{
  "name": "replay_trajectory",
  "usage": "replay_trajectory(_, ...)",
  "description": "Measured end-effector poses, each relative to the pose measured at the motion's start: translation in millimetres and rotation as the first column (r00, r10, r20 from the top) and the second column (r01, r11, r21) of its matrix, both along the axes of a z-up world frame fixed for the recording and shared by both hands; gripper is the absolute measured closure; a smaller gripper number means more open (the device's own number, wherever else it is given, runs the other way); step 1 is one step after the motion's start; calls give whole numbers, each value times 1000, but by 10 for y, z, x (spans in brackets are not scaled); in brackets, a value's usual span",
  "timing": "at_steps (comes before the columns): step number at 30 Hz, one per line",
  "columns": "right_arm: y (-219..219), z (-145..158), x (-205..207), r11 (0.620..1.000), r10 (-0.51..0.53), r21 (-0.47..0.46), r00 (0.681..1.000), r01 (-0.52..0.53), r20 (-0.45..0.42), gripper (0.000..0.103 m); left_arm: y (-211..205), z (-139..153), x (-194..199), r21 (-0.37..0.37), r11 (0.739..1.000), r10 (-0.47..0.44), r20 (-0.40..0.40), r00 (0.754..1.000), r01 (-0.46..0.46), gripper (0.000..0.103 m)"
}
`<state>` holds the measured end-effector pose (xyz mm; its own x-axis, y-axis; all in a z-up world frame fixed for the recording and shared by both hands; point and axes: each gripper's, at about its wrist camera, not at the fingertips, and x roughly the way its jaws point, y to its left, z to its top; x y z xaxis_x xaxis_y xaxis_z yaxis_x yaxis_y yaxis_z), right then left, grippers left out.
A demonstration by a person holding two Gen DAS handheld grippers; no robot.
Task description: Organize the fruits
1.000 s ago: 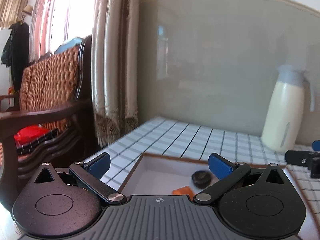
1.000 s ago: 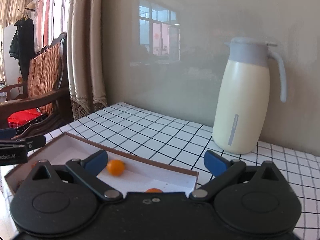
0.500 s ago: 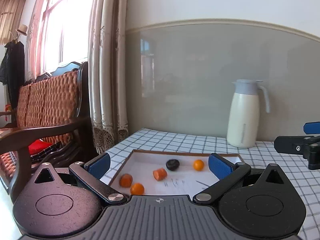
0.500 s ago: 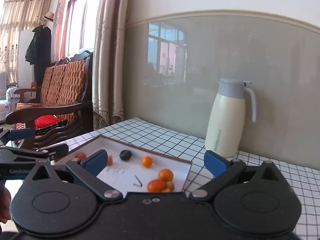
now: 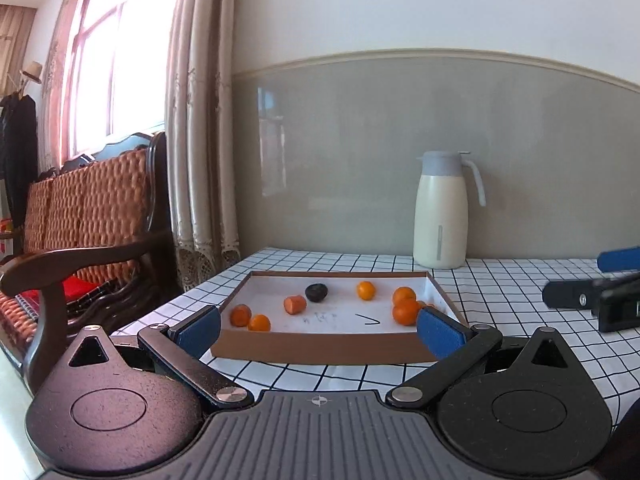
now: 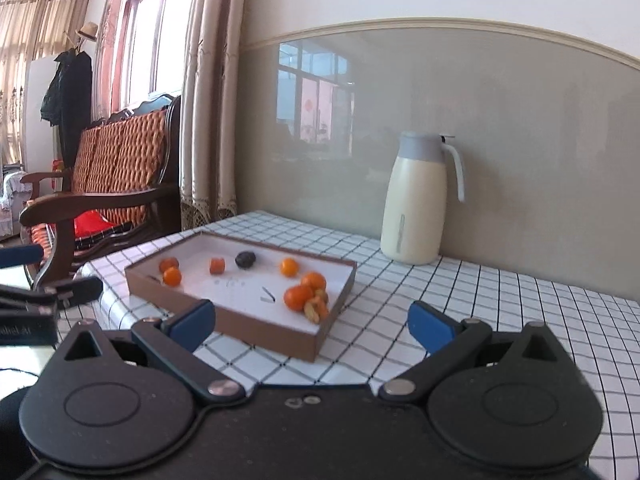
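A shallow brown box [image 5: 320,346] [image 6: 248,326] with a white floor lies on the checked table. Inside it are several small orange fruits [image 5: 405,311] [image 6: 298,297], a dark round fruit [image 5: 316,292] [image 6: 245,259] and an orange stub [image 5: 295,304] [image 6: 217,266]. My left gripper [image 5: 320,334] is open and empty, held back from the box's near wall. My right gripper [image 6: 312,328] is open and empty too, near the box's front right corner. Each gripper shows at the edge of the other's view.
A cream jug with a grey lid [image 5: 441,210] [image 6: 416,200] stands at the back by the wall. A wooden armchair with a woven back [image 5: 84,220] [image 6: 108,184] and curtains [image 5: 200,140] stand left of the table [image 5: 520,292]. The table's left edge lies close to the box.
Both grippers have drawn back and up from the box, so the whole box and its fruits now show. Both stay open.
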<state>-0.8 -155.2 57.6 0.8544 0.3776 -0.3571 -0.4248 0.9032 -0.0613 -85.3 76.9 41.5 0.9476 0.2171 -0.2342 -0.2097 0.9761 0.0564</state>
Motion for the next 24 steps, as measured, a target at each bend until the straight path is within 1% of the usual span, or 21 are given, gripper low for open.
replay_trajectory(3,-4,4,-47,1000,-4,-6,1000,5,30,6,25,-19,-29,-17,1000,15,28,1000,-14,0)
replay_trajectory(7,10,-33,-41,1000,-4,-20,1000,4,21,6,59,-60,6,-49,999,18,10,1000,-18,0)
replay_trajectory(13,-42,-44,-23,1000,-5,13,1000,5,0,6,-8,-91,18,-28,1000,6,0,1000,-6,0)
replay_trajectory(24,-26,-51,-32,1000,-3,-2,1000,3,4,6,-4,-94,18,-39,999,9,-1,1000,-9,0)
